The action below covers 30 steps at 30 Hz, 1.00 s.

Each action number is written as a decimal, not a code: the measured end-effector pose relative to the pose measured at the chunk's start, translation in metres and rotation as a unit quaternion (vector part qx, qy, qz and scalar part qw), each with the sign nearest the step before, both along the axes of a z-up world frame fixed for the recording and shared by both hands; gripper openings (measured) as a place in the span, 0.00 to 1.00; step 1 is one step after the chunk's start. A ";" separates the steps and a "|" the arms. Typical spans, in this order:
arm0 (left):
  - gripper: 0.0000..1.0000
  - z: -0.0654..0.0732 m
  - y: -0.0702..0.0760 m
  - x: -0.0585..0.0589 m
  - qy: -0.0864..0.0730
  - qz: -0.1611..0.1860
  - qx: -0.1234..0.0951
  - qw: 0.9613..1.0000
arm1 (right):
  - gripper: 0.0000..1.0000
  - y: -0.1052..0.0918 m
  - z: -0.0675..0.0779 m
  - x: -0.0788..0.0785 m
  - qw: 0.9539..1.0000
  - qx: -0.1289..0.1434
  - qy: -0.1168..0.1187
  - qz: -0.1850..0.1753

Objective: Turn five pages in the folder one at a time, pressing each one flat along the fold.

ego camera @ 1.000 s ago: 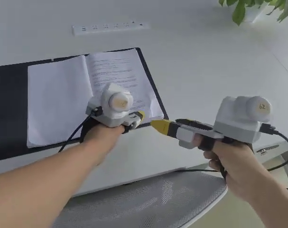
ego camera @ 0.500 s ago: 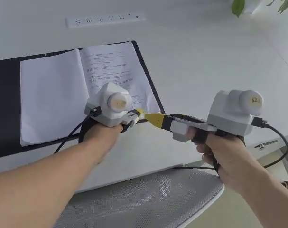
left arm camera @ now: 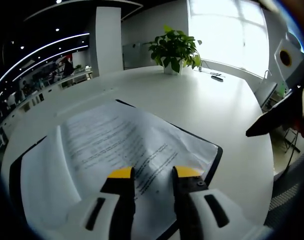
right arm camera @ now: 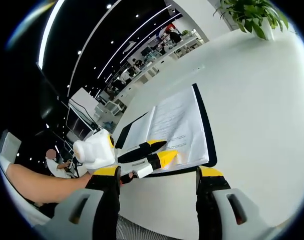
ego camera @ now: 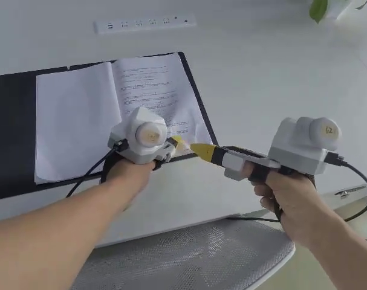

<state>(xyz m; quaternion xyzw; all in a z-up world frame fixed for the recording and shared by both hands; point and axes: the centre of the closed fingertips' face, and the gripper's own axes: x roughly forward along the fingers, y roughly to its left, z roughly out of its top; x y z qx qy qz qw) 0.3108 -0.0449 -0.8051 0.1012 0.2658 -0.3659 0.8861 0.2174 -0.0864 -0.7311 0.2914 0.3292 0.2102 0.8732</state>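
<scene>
One folder [ego camera: 14,139], one power strip [ego camera: 146,23], one plant [left arm camera: 174,49], two claws [left arm camera: 153,172] [right arm camera: 158,171]

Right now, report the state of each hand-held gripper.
Left hand-held gripper: open, holding nothing, tips over the printed page.
Right hand-held gripper: open wide, holding nothing.

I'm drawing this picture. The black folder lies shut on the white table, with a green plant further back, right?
Not shut: the head view shows the black folder lying open, its pages spread. It is on the white table, with the green plant further back.
</scene>
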 end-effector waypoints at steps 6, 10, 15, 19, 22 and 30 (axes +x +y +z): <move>0.12 0.003 0.008 0.005 0.010 0.014 -0.002 1.000 | 0.59 0.002 0.001 0.008 1.000 0.007 -0.006 -0.003; 0.07 0.002 0.012 0.011 0.019 0.020 -0.006 1.000 | 0.57 0.001 0.000 0.020 1.000 0.010 -0.013 -0.008; 0.06 0.002 0.011 0.008 0.022 0.024 -0.014 0.999 | 0.50 0.006 -0.005 0.045 0.996 0.079 0.011 -0.038; 0.06 0.002 0.011 0.008 0.023 0.024 -0.015 0.999 | 0.51 0.009 -0.021 0.053 0.993 0.100 0.048 -0.048; 0.06 0.002 0.012 0.008 0.025 0.024 -0.016 0.999 | 0.49 0.010 -0.029 0.058 0.988 0.119 0.071 -0.066; 0.06 0.002 0.012 0.008 0.026 0.025 -0.020 0.999 | 0.42 -0.001 -0.037 0.058 0.972 0.165 0.112 -0.126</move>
